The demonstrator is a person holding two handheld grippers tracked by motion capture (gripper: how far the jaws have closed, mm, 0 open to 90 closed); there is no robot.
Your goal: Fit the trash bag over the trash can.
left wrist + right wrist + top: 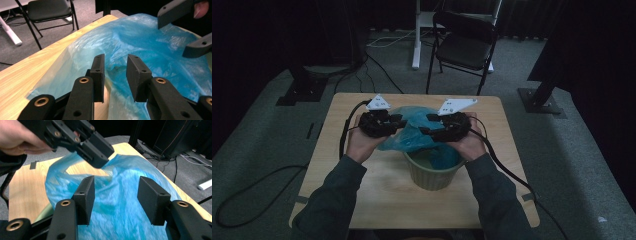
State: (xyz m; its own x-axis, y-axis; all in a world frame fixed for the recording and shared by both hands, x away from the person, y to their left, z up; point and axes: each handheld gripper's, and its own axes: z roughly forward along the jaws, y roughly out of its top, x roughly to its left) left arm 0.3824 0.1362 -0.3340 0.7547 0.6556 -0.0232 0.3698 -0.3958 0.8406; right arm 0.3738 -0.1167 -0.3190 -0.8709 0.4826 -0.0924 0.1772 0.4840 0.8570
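One wooden desk [362,200], with one pale green bin [432,175] standing near the middle, a little toward the near edge. One blue plastic bag [414,131] lies partly inside the bin and partly heaped over its far rim, spreading toward the desk's far edge. Two grippers, one per hand, are held over the bag from either side. The left gripper [399,123] is at the bag's left side; in the left gripper view its jaws stand partly apart with a crumpled fold of bag [140,47] rising between and beyond them, and I cannot tell whether the pads press on it. The right gripper [426,124] is at the bag's right side, over the bin's far rim; in the right gripper view its jaws are spread wide over the bag [117,207], pads clear of the film, nothing pinched. Each gripper shows close ahead in the other's view, so the two nearly face each other across the heap. One cable trails from each gripper across the desk's side edge to the floor. Surroundings: one black folding chair [464,42] beyond the far edge, one white table leg [416,35] beside it, and dark stand bases on the carpet beyond both far corners.
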